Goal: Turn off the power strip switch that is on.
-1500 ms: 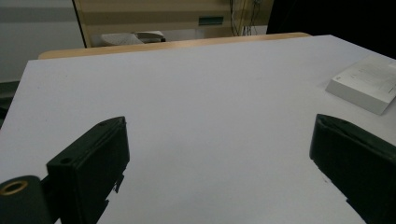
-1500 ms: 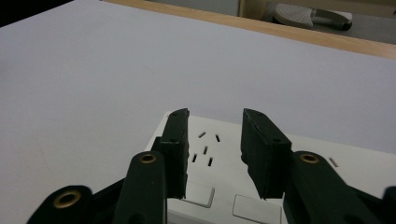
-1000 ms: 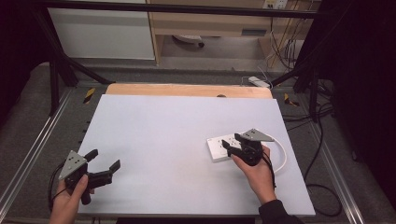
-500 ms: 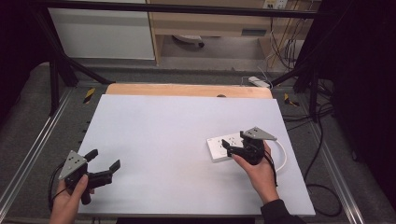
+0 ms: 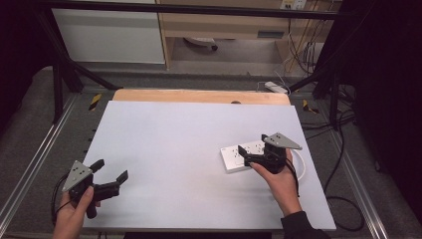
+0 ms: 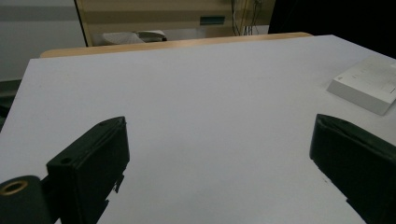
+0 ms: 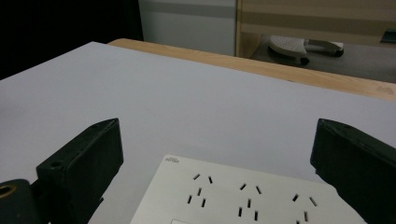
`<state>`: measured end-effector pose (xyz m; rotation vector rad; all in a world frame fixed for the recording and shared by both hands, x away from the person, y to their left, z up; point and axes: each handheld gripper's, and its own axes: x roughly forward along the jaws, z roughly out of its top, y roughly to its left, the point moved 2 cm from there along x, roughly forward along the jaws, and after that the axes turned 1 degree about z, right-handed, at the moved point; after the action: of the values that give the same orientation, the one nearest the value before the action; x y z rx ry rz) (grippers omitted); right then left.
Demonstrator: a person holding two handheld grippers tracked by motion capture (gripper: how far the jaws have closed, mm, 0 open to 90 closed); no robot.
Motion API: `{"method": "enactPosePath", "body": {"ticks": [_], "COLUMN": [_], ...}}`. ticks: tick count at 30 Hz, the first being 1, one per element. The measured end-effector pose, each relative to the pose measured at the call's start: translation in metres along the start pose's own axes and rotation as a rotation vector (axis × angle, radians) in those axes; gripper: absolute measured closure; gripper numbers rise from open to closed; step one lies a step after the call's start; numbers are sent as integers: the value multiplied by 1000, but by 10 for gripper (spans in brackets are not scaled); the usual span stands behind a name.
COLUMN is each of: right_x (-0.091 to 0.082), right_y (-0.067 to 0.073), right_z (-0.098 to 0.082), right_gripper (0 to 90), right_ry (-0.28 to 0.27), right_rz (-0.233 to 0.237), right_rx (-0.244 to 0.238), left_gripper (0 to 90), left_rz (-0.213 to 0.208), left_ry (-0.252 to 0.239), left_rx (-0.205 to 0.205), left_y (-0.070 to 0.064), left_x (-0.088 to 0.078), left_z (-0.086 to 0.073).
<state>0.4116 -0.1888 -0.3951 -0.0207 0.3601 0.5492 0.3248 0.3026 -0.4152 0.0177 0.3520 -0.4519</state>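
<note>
Item: white power strip [image 5: 243,155], lying flat on the white table [image 5: 174,144], right of centre in the high view; its white cord [image 5: 300,167] loops off to the right.

Right gripper [image 5: 252,153]: jaws just opened, now wide, poised over the strip's near end; nothing between the pads.

Left gripper [image 5: 110,172]: lower left, jaws wide, empty, well apart from the strip.

Risks, as judged: closing off-centre could skid or pivot the strip; a lift may be tugged askew by the cord.

At the bottom of the frame we see the white power strip [image 7: 243,196] lying flat on the counter [image 7: 154,102], between our right gripper's [image 7: 217,158] jaws, which have just been opening and stand wide apart.
</note>
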Motion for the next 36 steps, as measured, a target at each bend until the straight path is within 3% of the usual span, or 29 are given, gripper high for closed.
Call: {"method": "enactPosePath", "body": {"ticks": [12, 36], "right_x": [-11, -63], "right_y": [-3, -36], "right_z": [6, 2], "right_gripper": [13, 13], "right_ry": [-79, -159], "right_rz": [-2, -88], "right_rx": [-53, -45], "left_gripper": [47, 47], "left_rz": [0, 1], "left_ry": [-2, 1], "left_rx": [-4, -4], "left_y": [0, 0], "left_x": [0, 0], "left_z": [0, 0]}}
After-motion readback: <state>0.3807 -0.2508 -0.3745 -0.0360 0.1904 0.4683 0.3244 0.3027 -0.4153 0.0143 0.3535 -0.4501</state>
